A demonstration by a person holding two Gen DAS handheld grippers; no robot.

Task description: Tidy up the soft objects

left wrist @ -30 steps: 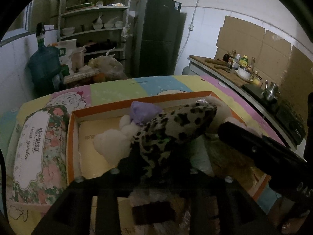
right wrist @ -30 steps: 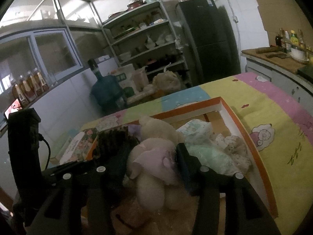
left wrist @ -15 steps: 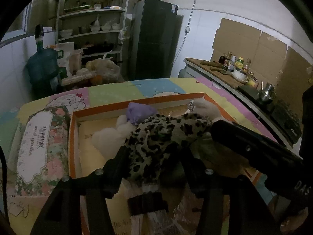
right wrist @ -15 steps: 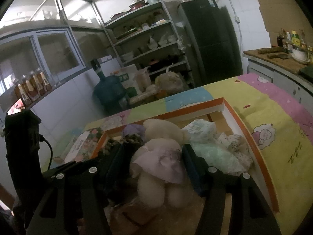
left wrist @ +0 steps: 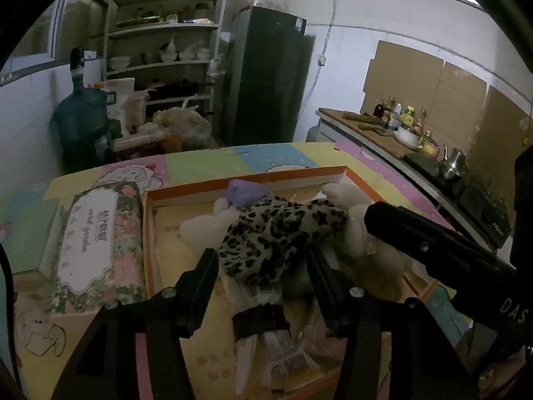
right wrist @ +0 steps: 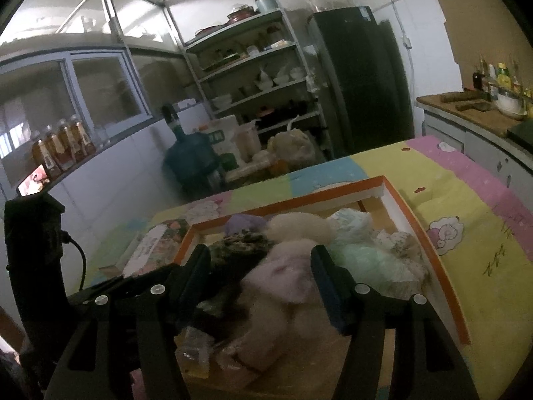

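An orange-rimmed cardboard box (left wrist: 286, 175) lies on the cartoon-print table cover and holds several soft toys. A leopard-print plush (left wrist: 283, 230) lies in it between the spread fingers of my open left gripper (left wrist: 263, 266). A white plush with a purple cap (left wrist: 245, 193) lies behind it. In the right wrist view the box (right wrist: 429, 253) holds a cream bear in a pink dress (right wrist: 283, 273) between the fingers of my open right gripper (right wrist: 261, 266). Pale green and white cloth bundles (right wrist: 363, 253) lie to its right.
A floral-print pack (left wrist: 90, 233) lies left of the box. The right gripper's black body (left wrist: 433, 250) crosses the left wrist view at right. A kitchen counter with bottles (left wrist: 399, 123) runs along the right. Shelves, a fridge and a water jug (left wrist: 80, 123) stand behind.
Both grippers have opened and let go: the leopard plush has dropped from the left gripper into the box, and the bear in the pink dress lies loose between the right fingers.
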